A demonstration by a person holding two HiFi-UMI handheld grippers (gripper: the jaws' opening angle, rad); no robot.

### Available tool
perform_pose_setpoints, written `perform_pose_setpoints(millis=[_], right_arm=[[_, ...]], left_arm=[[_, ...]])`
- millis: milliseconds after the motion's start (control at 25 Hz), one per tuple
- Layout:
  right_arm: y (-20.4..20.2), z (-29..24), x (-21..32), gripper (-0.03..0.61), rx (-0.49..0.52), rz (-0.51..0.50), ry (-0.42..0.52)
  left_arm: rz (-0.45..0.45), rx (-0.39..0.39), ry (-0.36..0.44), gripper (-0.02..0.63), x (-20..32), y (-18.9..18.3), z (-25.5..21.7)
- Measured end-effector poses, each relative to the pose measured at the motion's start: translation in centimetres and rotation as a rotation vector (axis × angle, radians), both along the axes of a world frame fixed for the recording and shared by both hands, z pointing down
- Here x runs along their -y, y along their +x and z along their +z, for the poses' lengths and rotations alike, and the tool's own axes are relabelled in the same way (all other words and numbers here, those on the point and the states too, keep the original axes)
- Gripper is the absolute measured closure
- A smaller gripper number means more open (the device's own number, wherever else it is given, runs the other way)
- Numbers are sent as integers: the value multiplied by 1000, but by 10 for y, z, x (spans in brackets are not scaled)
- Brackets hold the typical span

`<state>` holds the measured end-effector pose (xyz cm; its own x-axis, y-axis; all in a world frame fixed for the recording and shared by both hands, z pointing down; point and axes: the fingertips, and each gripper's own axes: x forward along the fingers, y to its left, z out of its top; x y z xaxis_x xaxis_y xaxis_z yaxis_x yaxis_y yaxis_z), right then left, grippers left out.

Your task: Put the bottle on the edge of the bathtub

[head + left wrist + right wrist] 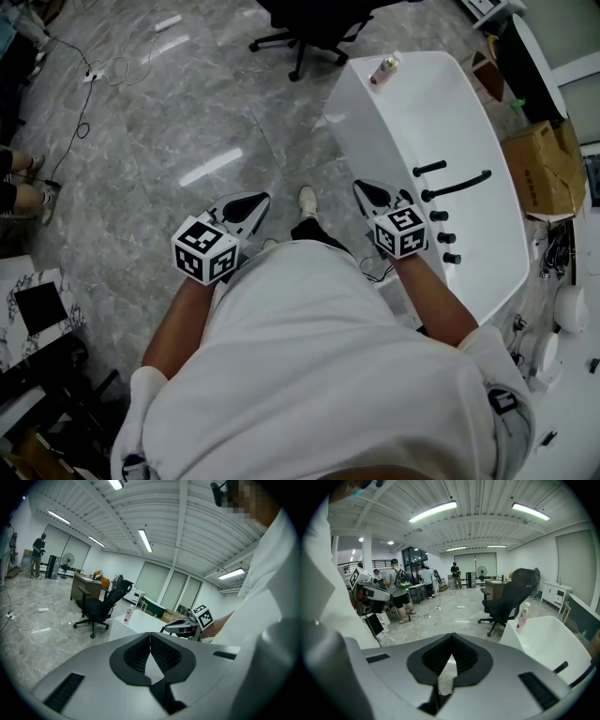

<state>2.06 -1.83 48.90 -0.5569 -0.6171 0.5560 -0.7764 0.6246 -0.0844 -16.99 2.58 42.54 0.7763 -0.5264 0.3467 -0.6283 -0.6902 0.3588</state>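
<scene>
Head view: bottle (384, 70) (writing unreadable) stands on bathtub (349, 103) edge.

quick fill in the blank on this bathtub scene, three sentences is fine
1. The bottle standing on the far edge of the bathtub is mostly the colour ____.
2. The left gripper and the right gripper hold nothing, and the jaws of both are ____.
3. The office chair on the floor beyond the bathtub is the colour ____.

Missing words: pink; shut; black
</scene>
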Motion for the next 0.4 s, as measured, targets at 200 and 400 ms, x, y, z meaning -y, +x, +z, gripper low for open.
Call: perform_pose_setpoints(millis=[200,400], right_arm=[[5,2,6,571,-3,-3,-7],[12,2,18,571,1,3,-11]], left_arm=[[7,4,-17,595,6,6,5],[10,8,-21,595,17,11,6]])
